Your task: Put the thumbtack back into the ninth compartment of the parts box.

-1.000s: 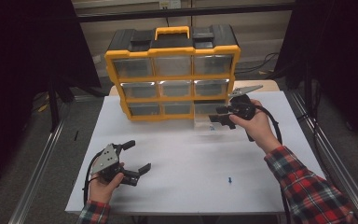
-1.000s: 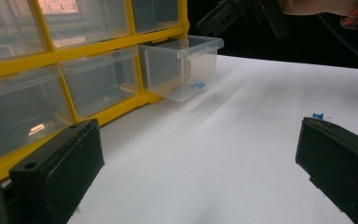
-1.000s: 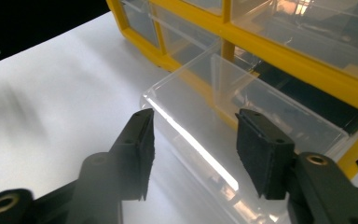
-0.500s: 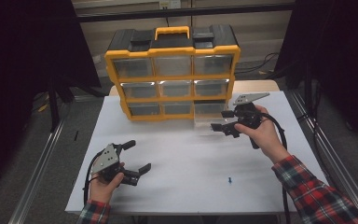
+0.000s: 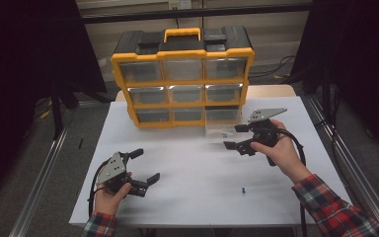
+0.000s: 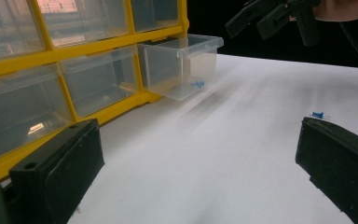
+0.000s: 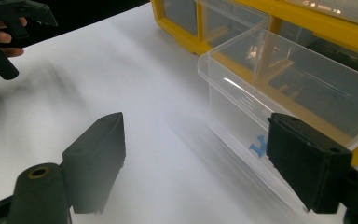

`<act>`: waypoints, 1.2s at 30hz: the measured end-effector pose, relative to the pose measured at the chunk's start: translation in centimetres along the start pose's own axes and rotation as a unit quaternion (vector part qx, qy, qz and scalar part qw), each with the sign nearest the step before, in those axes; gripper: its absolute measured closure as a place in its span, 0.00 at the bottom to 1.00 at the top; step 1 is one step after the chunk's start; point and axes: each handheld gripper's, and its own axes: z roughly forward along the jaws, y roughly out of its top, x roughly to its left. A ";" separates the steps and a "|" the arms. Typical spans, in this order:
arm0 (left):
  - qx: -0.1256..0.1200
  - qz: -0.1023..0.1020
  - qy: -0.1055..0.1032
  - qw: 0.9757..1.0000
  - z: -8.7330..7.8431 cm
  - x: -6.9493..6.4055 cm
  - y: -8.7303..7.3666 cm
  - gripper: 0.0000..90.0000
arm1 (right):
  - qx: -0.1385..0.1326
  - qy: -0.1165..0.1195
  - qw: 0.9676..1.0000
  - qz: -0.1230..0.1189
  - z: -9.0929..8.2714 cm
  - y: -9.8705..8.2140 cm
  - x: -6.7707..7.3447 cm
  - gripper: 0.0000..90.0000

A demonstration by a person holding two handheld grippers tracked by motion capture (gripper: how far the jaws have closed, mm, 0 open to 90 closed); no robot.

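Now | right gripper point(image 5: 238, 137) spread, empty, beside clear drawer point(image 5: 220, 128) pulled from organizer point(image 5: 182, 79) near table's point(image 5: 187, 207) far edge | left gripper point(image 5: 145, 165) spread, idle, near-left corner | likely next: blue pin point(image 5: 243, 190) toward near edge, pinch squarely, drop into drawer

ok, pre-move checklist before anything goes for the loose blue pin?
1. Right gripper open, nothing between its jaws: ok.
2. Left gripper open, nothing between its jaws: ok.
3. Bottom-right drawer of the yellow organizer pulled out, top open: ok.
4. Blue pin lying free on the white table, nothing touching it: ok.
5. One blue piece already inside the drawer: ok.
6. Drawer fully free of its slot: cannot tell.
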 end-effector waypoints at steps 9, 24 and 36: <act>0.000 0.002 0.002 1.000 0.0 0.0 0.0 0.01 | -0.001 0.001 1.000 0.002 -0.7 -1.0 0.2 0.22; 0.010 0.003 0.021 1.000 -0.1 -0.2 0.1 0.01 | 0.007 0.011 1.000 -0.003 -1.1 -2.5 0.9 0.20; 0.002 0.002 0.002 1.000 0.0 0.0 0.0 0.01 | -0.001 0.009 1.000 -0.001 -1.3 -3.3 1.4 0.19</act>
